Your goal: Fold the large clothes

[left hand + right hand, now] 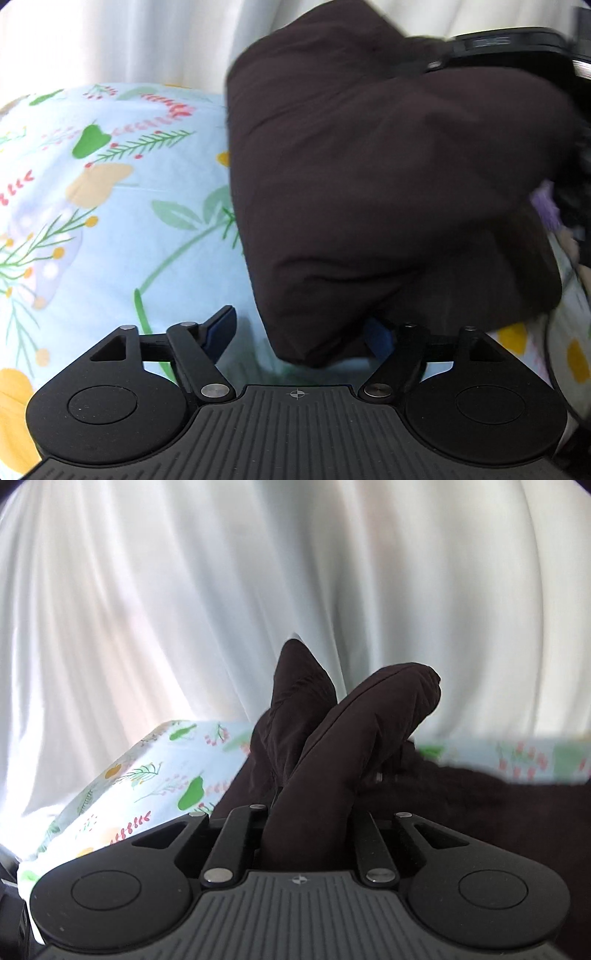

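Right gripper (310, 834): clamped on a fold of the dark brown soft fabric garment (332, 768), centre frame.
Left gripper (299, 332): open, garment's lower edge between its jaws.
Handling: limp, light; take hems, corners.
Surface: floral light-blue bedsheet (110, 206).

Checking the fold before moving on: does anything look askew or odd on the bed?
The dark garment is bunched rather than flat on the floral sheet. The right hand-held gripper pinches a thick wad of it; the left hand-held gripper is open at its edge.

Both tongs (299, 332) (306, 834) are matte black, with ribbed bodies, round caps, silver screws and a crosshair mark.
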Available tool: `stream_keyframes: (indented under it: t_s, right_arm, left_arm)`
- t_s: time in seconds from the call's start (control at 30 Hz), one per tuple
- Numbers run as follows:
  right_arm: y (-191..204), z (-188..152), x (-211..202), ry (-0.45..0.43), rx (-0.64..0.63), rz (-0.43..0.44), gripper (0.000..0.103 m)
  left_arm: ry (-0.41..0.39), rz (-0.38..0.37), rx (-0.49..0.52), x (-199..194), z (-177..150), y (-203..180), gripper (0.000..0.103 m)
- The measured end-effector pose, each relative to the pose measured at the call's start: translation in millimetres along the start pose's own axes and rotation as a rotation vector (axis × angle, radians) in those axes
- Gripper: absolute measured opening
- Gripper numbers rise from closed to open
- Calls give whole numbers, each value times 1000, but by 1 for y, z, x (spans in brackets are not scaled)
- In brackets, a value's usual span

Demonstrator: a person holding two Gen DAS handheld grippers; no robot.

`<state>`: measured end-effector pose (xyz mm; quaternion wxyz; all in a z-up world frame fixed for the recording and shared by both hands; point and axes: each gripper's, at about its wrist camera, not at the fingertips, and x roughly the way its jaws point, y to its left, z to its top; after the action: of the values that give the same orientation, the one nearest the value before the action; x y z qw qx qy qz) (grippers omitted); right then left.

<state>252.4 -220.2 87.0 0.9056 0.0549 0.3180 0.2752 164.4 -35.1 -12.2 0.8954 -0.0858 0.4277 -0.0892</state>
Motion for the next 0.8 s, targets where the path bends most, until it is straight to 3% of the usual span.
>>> stream_keyframes:
  t_s: [0.1,0.2,0.37,0.6,0.8]
  right_arm:
    - [4,0,-24,-45,-38,-11,12]
    - [1,-6,-44,-71,-56,-38,12]
    - [-15,-17,-68,-81,-53,-104,12]
    - [-58,-25,-97,-77,-22,-229,12]
    - [-71,-41,-97,-28,-45,-331,12]
  left_arm:
    - [-20,55,-19,-4,0,4,81]
    - [-19,53,-57,-6,0,6,81]
    - [-39,86,-6,-12,4,-5,82]
    - [-44,-27,94,-31,12,-21,82]
    - [-25,-92,131,-34,17,-24,81]
